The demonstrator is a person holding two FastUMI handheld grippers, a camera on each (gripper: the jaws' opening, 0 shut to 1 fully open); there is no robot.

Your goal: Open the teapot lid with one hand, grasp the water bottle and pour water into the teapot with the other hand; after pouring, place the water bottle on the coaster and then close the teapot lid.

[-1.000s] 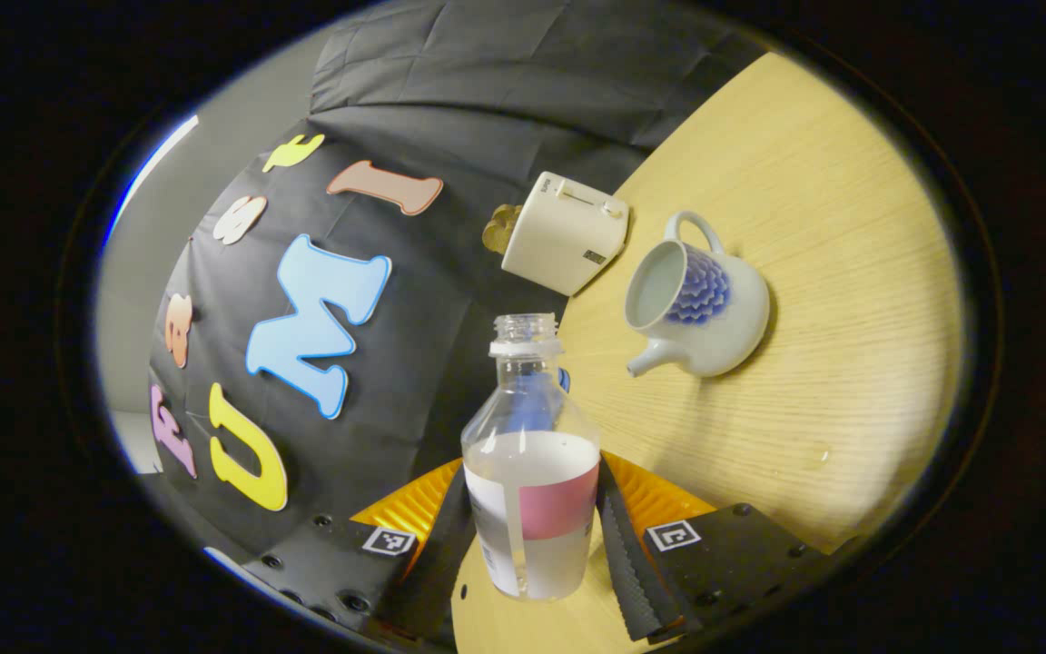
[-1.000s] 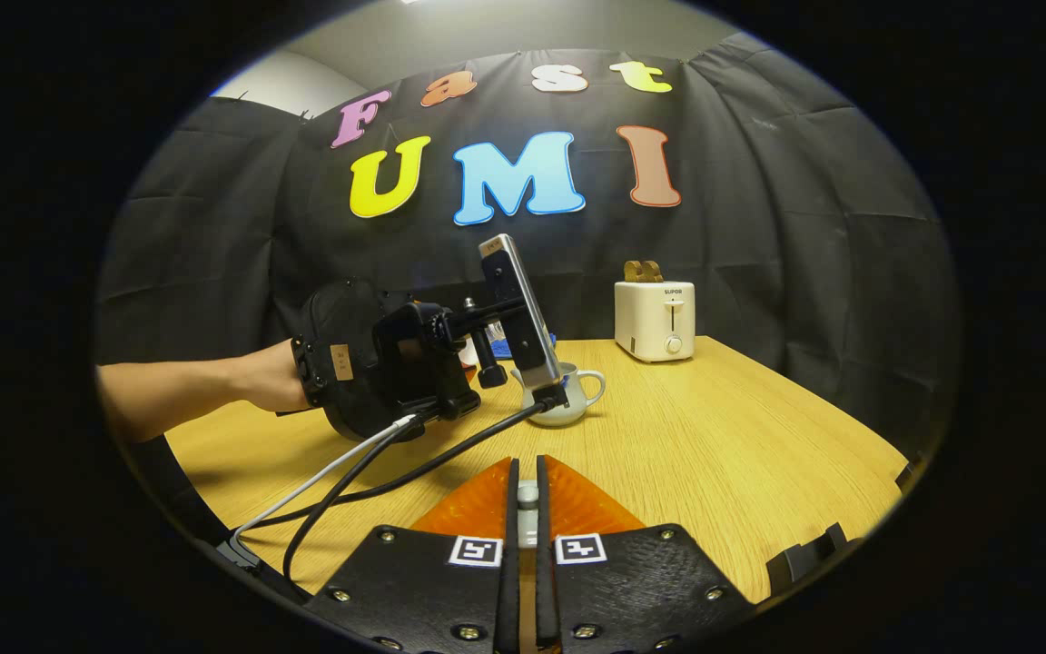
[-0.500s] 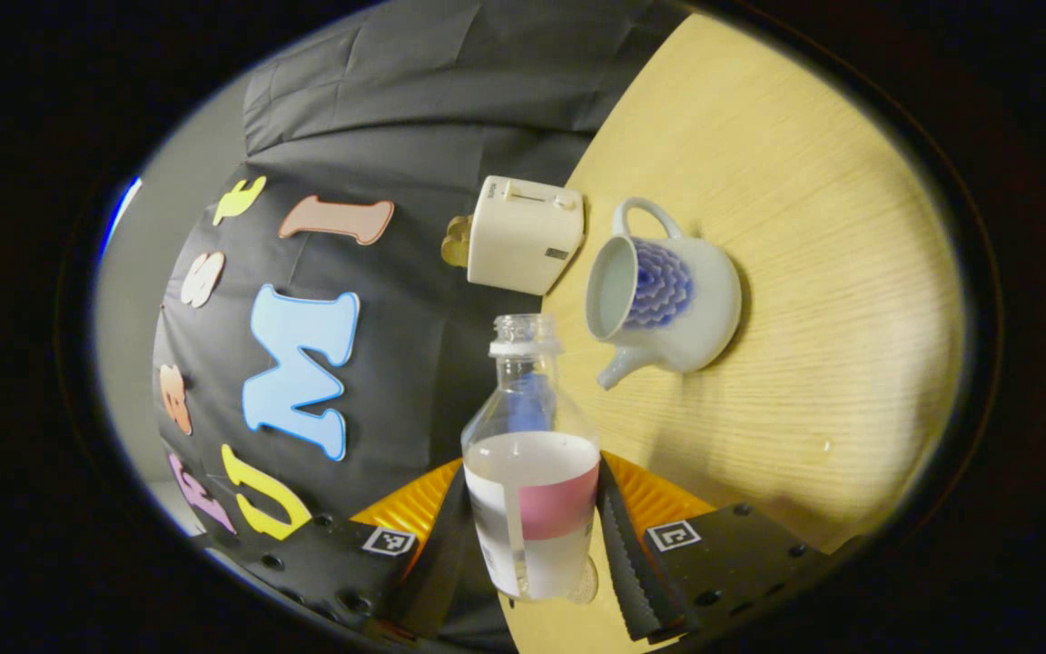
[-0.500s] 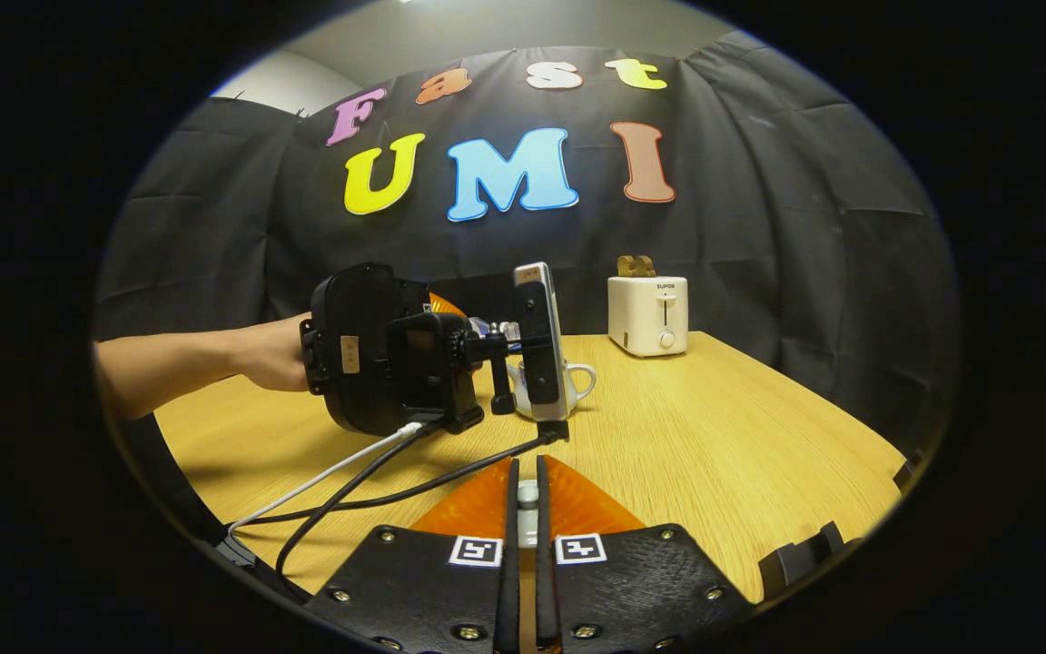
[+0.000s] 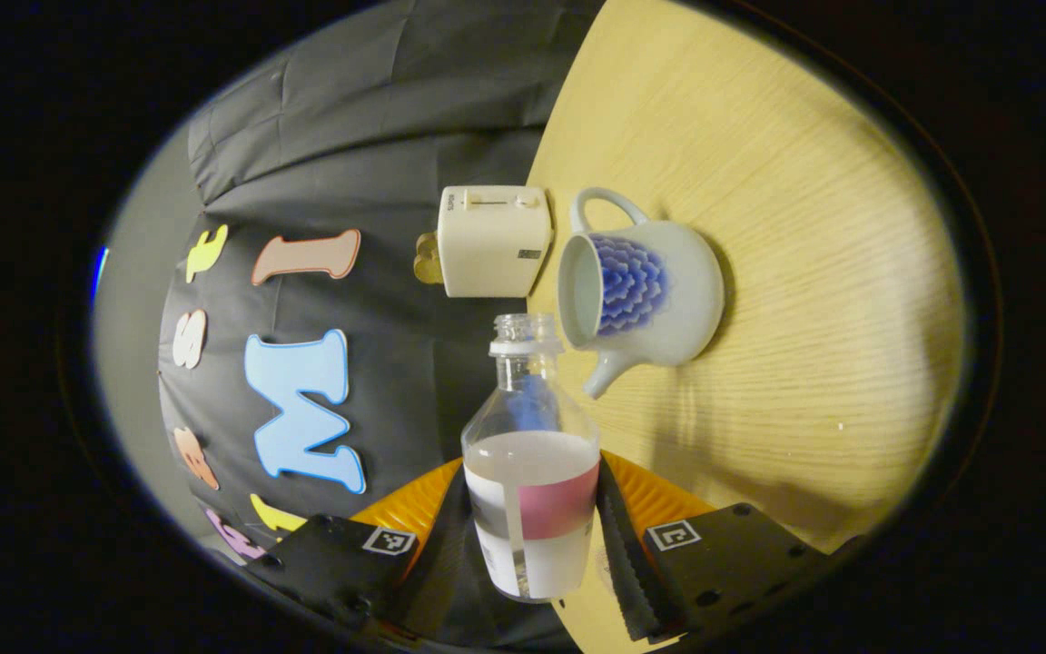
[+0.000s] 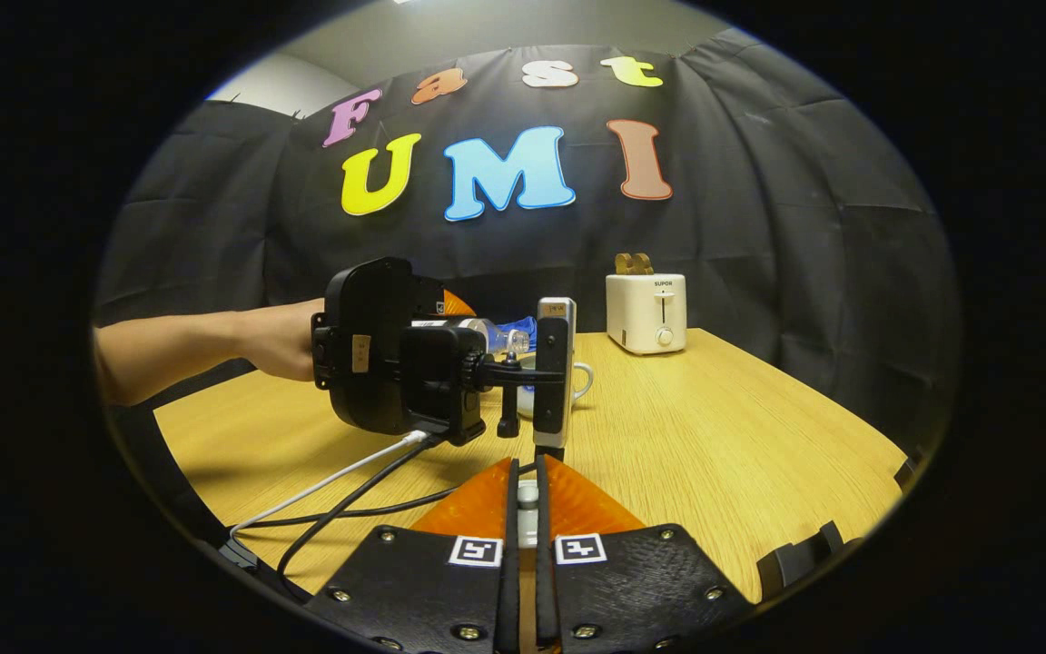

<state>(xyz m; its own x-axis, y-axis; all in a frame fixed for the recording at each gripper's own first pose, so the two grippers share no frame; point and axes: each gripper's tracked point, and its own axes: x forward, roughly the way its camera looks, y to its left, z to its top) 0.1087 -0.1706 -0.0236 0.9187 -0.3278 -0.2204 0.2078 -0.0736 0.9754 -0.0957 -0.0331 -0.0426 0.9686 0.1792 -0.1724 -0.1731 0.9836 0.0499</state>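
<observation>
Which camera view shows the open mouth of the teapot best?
The left gripper view: the teapot lies unobstructed, its lidless opening facing the camera, near the neck of the water bottle. In the right gripper view, the left gripper's body hides most of it; its handle shows.

right gripper [image 6: 523, 536]: fingers close together on a small pale thing | left gripper [image 6: 396, 350]: a hand holds it over the table [image 6: 714, 436] | water bottle [image 6: 491, 334]: lying sideways, mouth by the teapot [image 6: 577, 380] | toaster [image 6: 646, 312]: at the back
</observation>
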